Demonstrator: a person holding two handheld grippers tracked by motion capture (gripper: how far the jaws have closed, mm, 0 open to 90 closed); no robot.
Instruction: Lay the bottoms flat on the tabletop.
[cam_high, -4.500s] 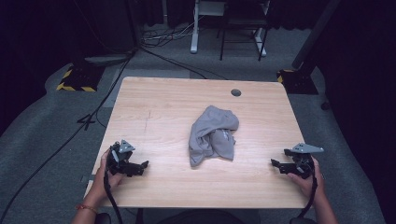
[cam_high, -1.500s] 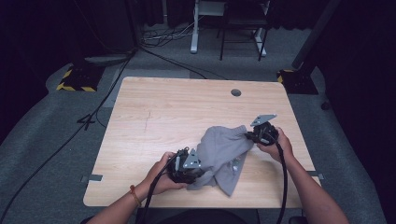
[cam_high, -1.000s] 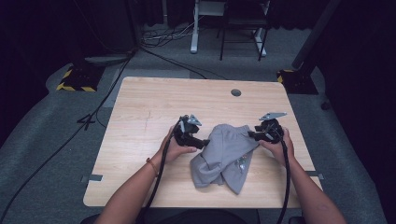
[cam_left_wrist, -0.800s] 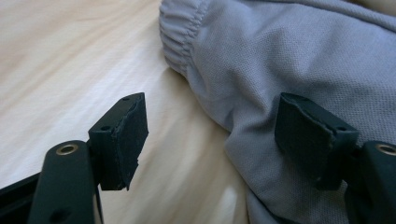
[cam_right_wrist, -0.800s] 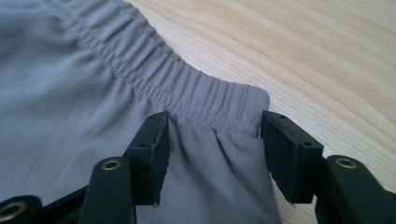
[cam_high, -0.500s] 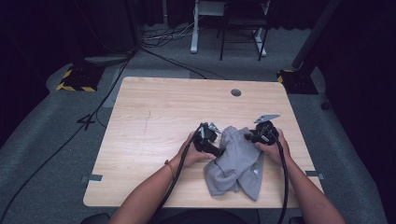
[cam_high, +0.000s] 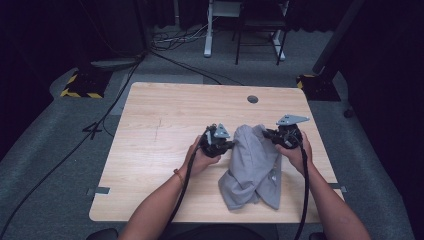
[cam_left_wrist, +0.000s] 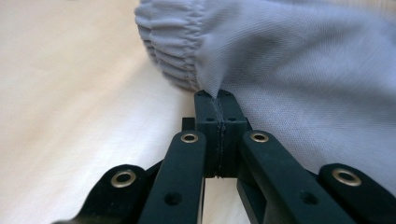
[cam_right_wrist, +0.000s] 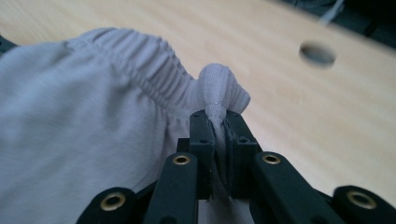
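Grey garment (cam_high: 252, 167) hangs between your grippers over the table (cam_high: 150, 135). Left gripper (cam_high: 231, 144) has just clamped onto its edge beside the elastic waistband (cam_left_wrist: 173, 51); right gripper (cam_high: 266, 133) has just pinched a bunched fold.

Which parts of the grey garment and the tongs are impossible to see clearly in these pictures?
- High view: the tips of the left tongs and right tongs are too small to tell apart from the grey garment.
- High view: the garment's folds hide its shape; the small mark on it is too small to identify.
- Left gripper view: the frame edges cut off the garment.
- Right gripper view: the table hole is blurred.
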